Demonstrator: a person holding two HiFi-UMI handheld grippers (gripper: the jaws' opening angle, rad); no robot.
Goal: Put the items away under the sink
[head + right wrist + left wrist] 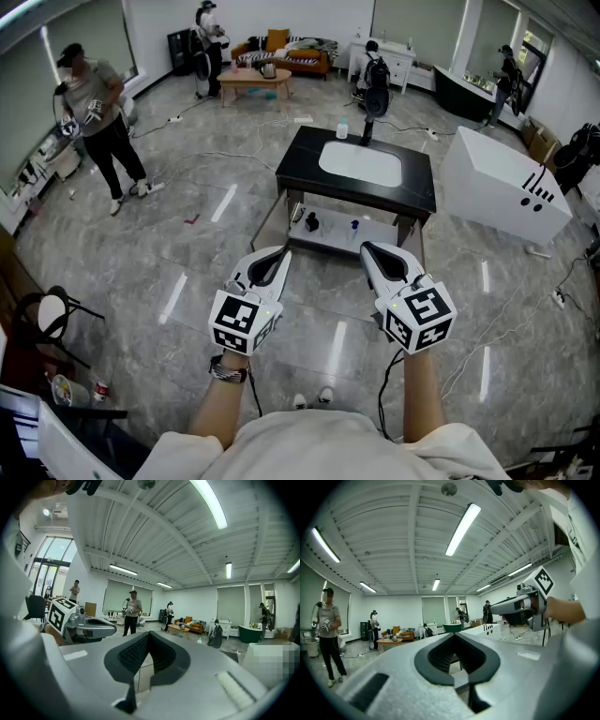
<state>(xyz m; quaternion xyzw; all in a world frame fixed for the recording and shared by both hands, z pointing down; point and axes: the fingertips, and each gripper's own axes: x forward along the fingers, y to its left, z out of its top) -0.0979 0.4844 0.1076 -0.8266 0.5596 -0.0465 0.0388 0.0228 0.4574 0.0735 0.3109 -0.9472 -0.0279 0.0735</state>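
The sink unit (pixel 417 192) stands ahead on the floor, with a black top and a white basin (pixel 361 163). On the top's far edge are a small clear bottle (pixel 342 130) and a black faucet (pixel 367 129). Its white lower shelf (pixel 375 234) carries a dark item (pixel 310 223) and a blue-capped bottle (pixel 354 227). My left gripper (pixel 283 252) and right gripper (pixel 367 248) are held side by side in front of the unit, well short of it. Both are shut with nothing between the jaws. The left gripper view shows its own closed tips (pixel 456 636) and the right gripper (pixel 520 604) beside it.
A large white tub-like unit (pixel 502 183) lies to the right of the sink. Cables trail over the grey floor (pixel 450 375). A black chair (pixel 47 314) is at the left. A person (pixel 98 122) stands at the far left; others, a coffee table (pixel 255 80) and a sofa are at the back.
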